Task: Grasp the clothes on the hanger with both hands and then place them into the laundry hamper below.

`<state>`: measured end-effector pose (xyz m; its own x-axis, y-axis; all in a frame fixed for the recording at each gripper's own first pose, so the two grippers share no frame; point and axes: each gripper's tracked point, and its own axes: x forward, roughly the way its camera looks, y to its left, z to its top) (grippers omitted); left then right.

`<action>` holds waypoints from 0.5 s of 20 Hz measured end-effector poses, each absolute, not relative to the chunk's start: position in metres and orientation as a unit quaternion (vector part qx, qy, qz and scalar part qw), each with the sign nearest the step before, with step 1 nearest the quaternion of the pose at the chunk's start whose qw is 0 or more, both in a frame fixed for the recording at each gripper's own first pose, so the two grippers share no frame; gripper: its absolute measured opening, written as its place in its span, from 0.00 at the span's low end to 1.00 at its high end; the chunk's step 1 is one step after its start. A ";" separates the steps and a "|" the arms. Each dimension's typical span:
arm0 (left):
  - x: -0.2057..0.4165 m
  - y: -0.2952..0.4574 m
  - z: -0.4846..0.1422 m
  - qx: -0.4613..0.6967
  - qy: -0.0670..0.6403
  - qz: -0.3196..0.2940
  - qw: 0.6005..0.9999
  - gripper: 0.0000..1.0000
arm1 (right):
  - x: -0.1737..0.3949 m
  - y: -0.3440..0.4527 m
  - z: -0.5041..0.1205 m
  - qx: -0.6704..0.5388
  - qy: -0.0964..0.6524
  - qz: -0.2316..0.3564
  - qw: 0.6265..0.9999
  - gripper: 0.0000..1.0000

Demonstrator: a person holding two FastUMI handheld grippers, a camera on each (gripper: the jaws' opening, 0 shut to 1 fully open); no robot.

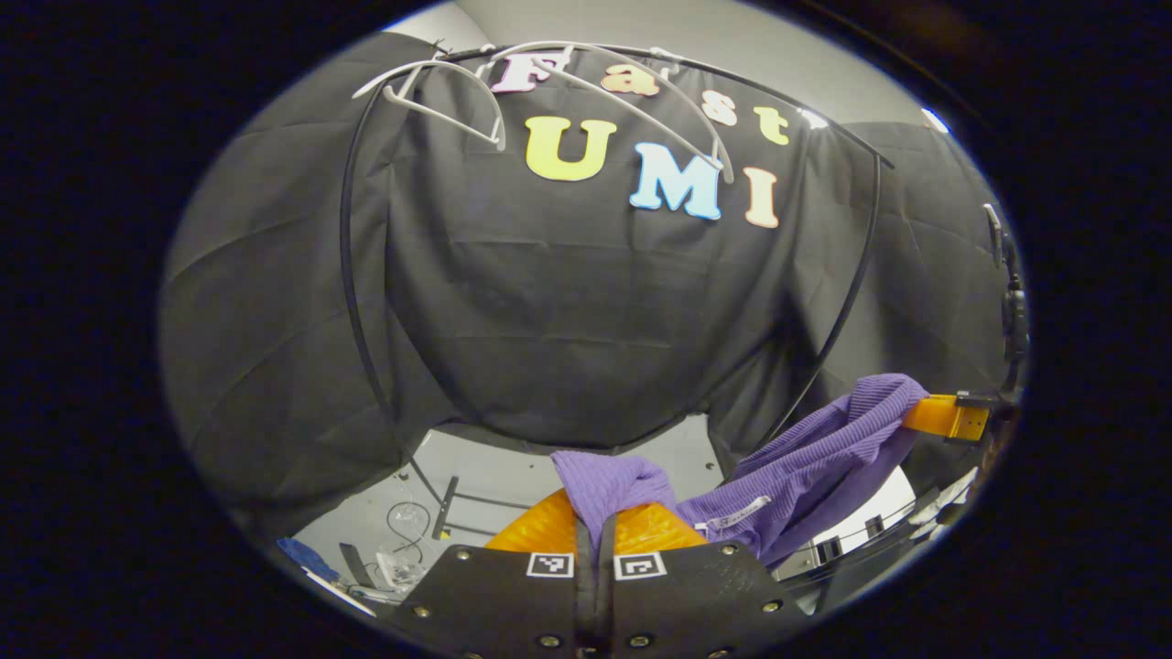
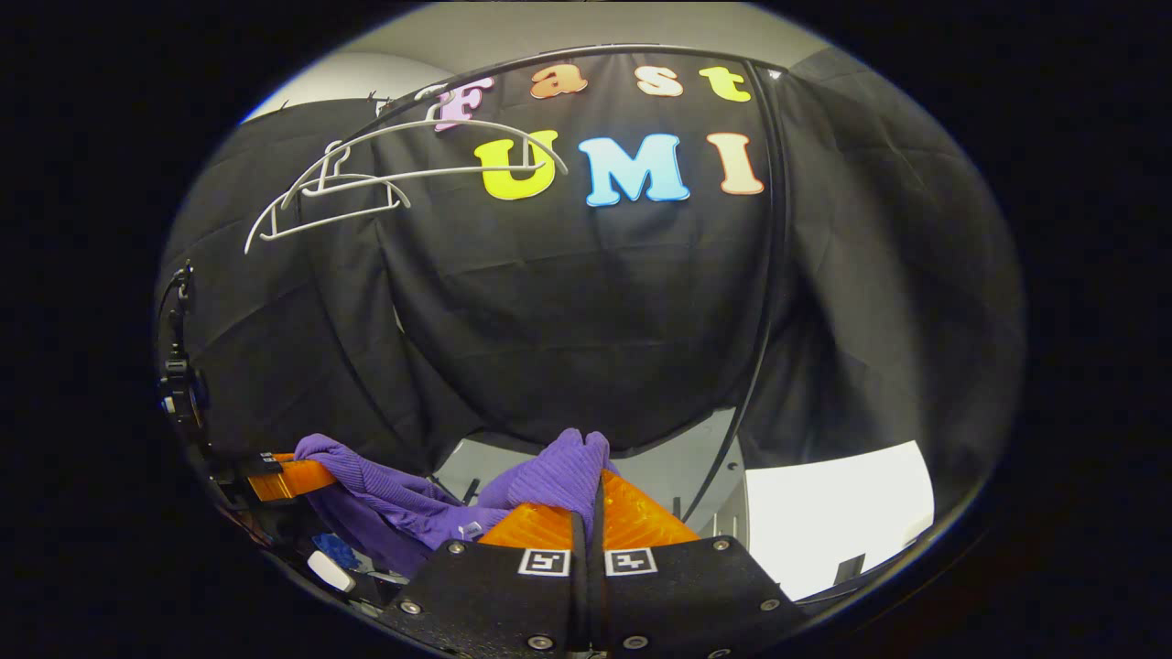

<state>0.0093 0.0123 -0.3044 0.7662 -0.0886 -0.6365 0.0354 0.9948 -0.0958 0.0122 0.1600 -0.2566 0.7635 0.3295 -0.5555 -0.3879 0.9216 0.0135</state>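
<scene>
Pinched by both tongs, left point(image 1: 595, 526) and right point(image 2: 586, 513), the garment point(image 1: 806, 458) is stretched below bare hangers point(image 1: 549, 87), and could be dropped beside the unseen hamper if one grip slips.

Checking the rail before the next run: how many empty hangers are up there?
2 hangers, side by side on the rail: one lower left, one beside it, overlapping, so another may be hidden.

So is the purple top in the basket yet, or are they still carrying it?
Not yet. Done: the purple top is off the white hangers, which hang bare on the rail. In hand: the left gripper and right gripper are each shut on a bunch of it, so it sags between them. Left: lowering it into the hamper and letting go.
</scene>
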 end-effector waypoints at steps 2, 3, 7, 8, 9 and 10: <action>-0.001 0.010 -0.316 -0.039 0.354 -0.023 0.934 0.01 | 0.007 0.161 -0.271 -0.042 0.297 0.202 0.932 0.00; -0.003 0.009 -0.322 -0.036 0.359 -0.019 0.932 0.01 | 0.003 0.162 -0.280 -0.038 0.303 0.208 0.929 0.00; -0.019 0.006 -0.357 -0.042 0.381 -0.003 0.924 0.07 | -0.013 0.158 -0.326 -0.030 0.355 0.210 0.911 0.00; -0.023 0.007 -0.367 -0.052 0.387 0.002 0.921 0.01 | -0.017 0.157 -0.337 -0.034 0.370 0.208 0.905 0.00; -0.025 0.012 -0.376 -0.060 0.395 0.010 0.917 0.01 | -0.018 0.156 -0.347 -0.048 0.381 0.205 0.900 0.00; -0.028 0.014 -0.384 -0.070 0.399 0.012 0.914 0.01 | -0.018 0.155 -0.354 -0.065 0.386 0.202 0.898 0.00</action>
